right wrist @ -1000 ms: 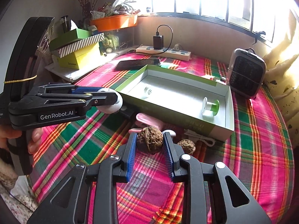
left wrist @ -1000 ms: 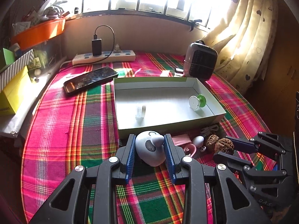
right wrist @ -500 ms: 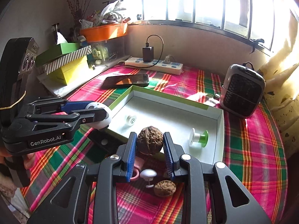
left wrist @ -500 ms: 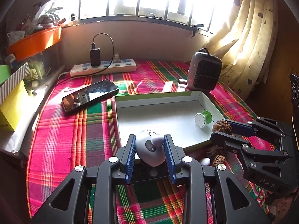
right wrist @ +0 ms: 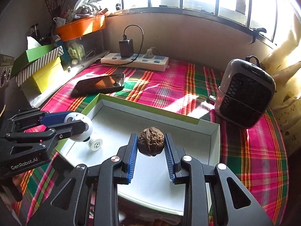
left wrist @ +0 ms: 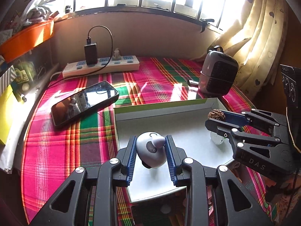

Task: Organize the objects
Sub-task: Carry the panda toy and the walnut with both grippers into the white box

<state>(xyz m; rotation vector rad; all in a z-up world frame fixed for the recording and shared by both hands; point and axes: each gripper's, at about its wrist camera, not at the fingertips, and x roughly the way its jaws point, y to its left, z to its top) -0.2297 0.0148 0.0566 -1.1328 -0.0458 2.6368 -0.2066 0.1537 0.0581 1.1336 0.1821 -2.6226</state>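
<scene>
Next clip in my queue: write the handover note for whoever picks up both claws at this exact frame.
Left claw: shut on the white panda toy, held over the box, near its left side.
Right claw: shut on a walnut, held over the box's middle.
Already in the box: a small white spool and a green-and-white spool.
Left: release both into the box. A few small items by the box's near edge are mostly hidden; check them. Phone, power strip and heater lie outside the box.
</scene>
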